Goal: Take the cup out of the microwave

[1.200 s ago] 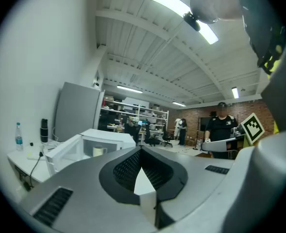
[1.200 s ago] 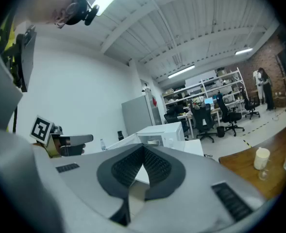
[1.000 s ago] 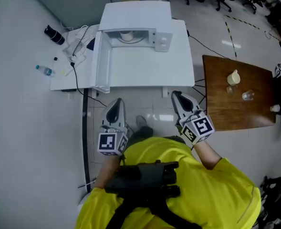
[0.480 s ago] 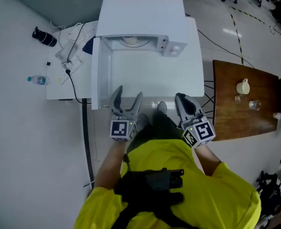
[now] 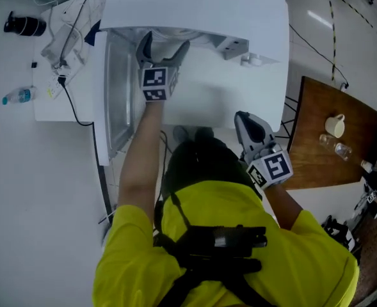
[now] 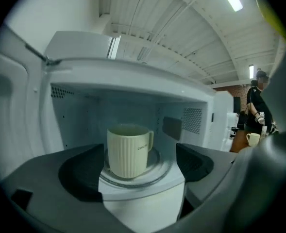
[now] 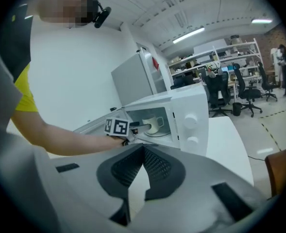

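Left gripper view onto the open microwave (image 6: 133, 79), left gripper (image 6: 138, 168) fingers (image 6: 77, 174) opening with the cream cup (image 6: 129, 150) ahead between them, ungripped; right gripper (image 7: 142, 152) fingers together, empty.

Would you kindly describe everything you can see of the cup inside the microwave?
The cup is cream-coloured and looks ceramic, with fine vertical ribs, a small dark print beside the handle, which points to the right in the left gripper view. It stands upright on the glass turntable inside the open microwave, touching nothing else. The left gripper, its jaws opening, faces the cup from the doorway with nothing between them yet.
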### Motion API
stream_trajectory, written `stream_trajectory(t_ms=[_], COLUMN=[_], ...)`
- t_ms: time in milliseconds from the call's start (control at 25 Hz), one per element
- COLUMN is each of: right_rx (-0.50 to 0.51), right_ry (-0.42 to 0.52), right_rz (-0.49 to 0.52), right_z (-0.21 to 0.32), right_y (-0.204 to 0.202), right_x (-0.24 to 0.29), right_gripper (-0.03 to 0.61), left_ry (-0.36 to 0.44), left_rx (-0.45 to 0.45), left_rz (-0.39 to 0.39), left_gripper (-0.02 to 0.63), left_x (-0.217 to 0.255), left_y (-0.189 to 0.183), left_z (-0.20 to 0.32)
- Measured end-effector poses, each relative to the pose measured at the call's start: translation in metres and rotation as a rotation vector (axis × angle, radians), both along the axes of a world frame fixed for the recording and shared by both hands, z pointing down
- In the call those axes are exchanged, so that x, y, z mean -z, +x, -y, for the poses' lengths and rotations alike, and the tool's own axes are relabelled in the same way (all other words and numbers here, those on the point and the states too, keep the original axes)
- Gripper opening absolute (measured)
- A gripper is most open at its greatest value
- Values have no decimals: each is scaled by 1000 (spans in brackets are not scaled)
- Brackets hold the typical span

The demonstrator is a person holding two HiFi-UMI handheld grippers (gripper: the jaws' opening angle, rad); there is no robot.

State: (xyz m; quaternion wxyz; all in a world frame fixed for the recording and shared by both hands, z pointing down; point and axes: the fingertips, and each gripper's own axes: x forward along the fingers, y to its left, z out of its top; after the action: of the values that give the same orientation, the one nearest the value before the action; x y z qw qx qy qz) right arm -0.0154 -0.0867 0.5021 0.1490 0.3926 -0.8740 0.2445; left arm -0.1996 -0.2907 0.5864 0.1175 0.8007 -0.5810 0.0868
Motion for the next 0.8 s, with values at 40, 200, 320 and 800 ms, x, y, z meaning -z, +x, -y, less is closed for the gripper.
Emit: stream_trajectory(t_ms=[40, 200, 320, 800], right_rx=[7, 64, 75, 23], right_ry=[-10, -45, -58, -55], right_rz=[-7, -21, -20, -31], right_z=[1, 7, 18, 31], right_y=[0, 2, 3, 21], right_x=[-3, -16, -22, -19], right_gripper=[6, 6, 6, 6], left_ry=[-11, -3, -2, -18], left_rx=[5, 16, 3, 105], left_rz=[12, 34, 19, 53], left_gripper=[462, 466, 496, 457], left_x=[-10, -28, -35, -37], left_y=[-4, -6, 1, -16], left_z=[14, 51, 66, 90])
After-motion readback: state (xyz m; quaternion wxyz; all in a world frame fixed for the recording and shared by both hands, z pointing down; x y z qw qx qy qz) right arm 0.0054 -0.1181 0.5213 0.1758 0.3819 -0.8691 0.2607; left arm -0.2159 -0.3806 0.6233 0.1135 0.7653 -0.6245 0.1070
